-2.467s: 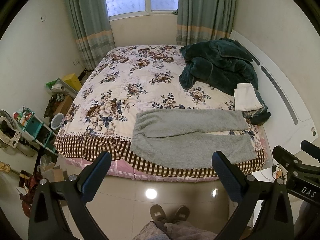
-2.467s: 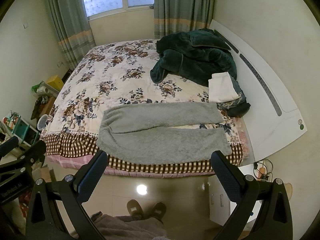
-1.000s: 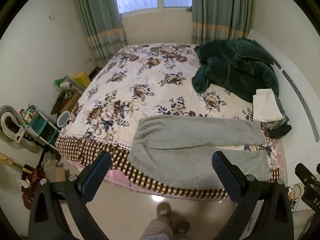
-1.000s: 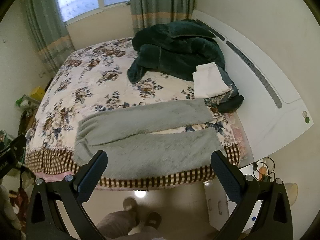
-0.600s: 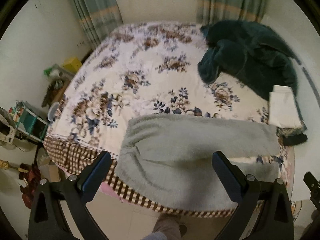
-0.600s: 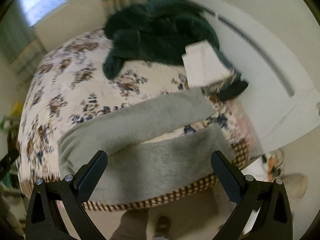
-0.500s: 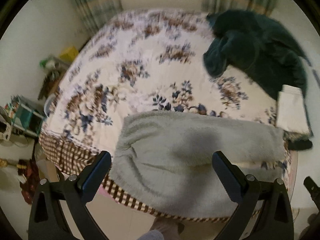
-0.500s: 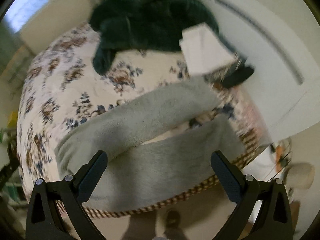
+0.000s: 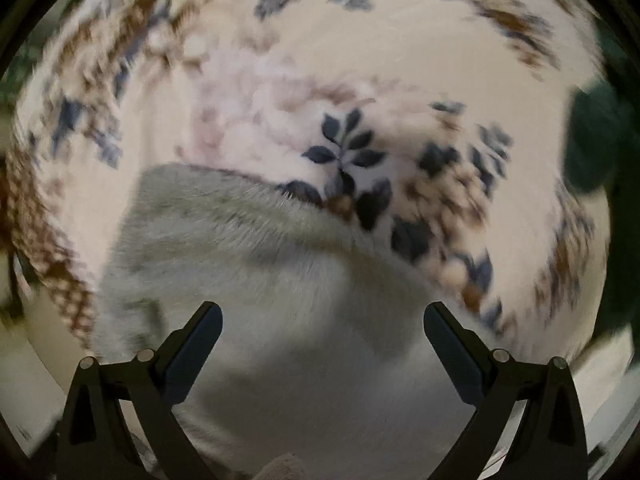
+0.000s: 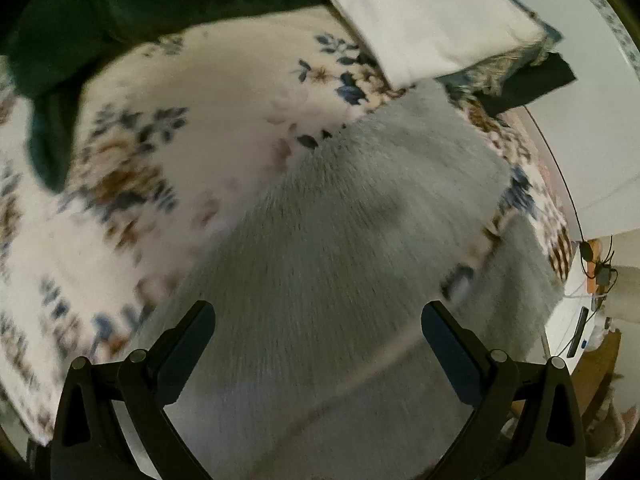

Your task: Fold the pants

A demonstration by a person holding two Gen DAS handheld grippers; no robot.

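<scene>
A: Where are the pants (image 9: 280,280) now?

B: Flat on the bed (image 9: 400,60), near its front edge. The left gripper (image 9: 322,326) hangs over the waist end, the right gripper (image 10: 318,322) over a leg. Both are spread wide, gripping nothing.

A: What could go wrong?

B: My guess is a bad pinch. The fleece looks thick, so the jaws might catch only the top layer, or the bedspread with it. Both views are smeared with motion too; a fast approach could overshoot the edge. On the right, the white cloth (image 10: 428,20) lies just beyond the leg's cuff and could get snagged.

A: And compared with half a second ago?

B: Both grippers have dropped much closer. Then, the whole garment and the green blanket (image 10: 120,0) showed; now fleece fills the lower half of each view.
</scene>
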